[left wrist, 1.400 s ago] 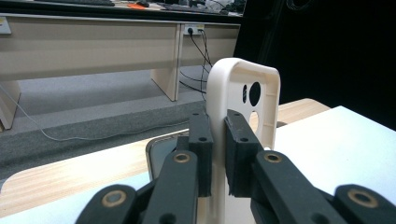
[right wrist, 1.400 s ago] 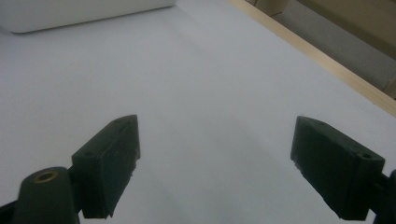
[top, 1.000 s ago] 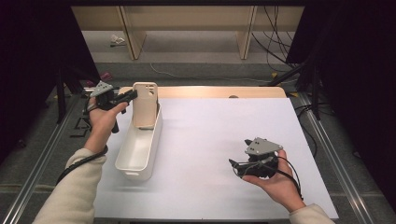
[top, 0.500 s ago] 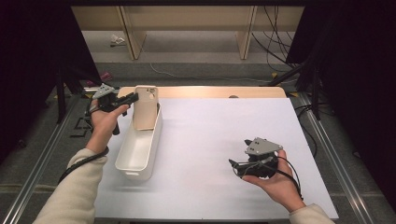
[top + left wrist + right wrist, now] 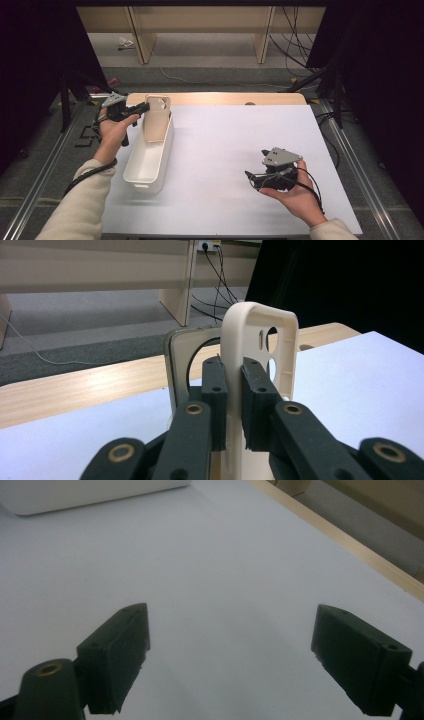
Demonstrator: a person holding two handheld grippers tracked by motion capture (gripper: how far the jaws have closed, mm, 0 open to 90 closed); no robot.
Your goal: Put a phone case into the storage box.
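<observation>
High view: the left hand-held gripper (image 5: 142,107) sits at about ten o'clock on the table (image 5: 225,165), its jaws clamped on the edge of a cream phone case (image 5: 157,120). The case stands upright, its camera cut-outs near the top, its lower end inside the far end of a white bin (image 5: 142,167). The bin lies lengthwise on the white table, running from about ten o'clock toward eight o'clock. The left hand (image 5: 112,135) grips the tool just beside the bin's left wall, and a cream sleeve (image 5: 75,210) comes in from seven o'clock. The right hand-held gripper (image 5: 249,176) rests at about four o'clock, well apart from the bin, cradled in the right hand (image 5: 297,195) with its grey plate on top and its jaws pointing toward nine o'clock.

Left gripper view: the two black jaws stand close together and pinch the thin side wall of the case (image 5: 260,355) between their pads (image 5: 215,390). The case rises upright above them toward twelve o'clock, its rounded corner and camera holes at one o'clock. A second case-like shell edge shows just behind it at eleven o'clock. The table's wooden edge runs across behind.

Right gripper view: the jaws of the right hand-held gripper (image 5: 230,652) stand wide apart, with nothing between them but bare white table (image 5: 215,570). A corner of the bin (image 5: 75,492) shows at eleven o'clock, well apart from the jaws.
</observation>
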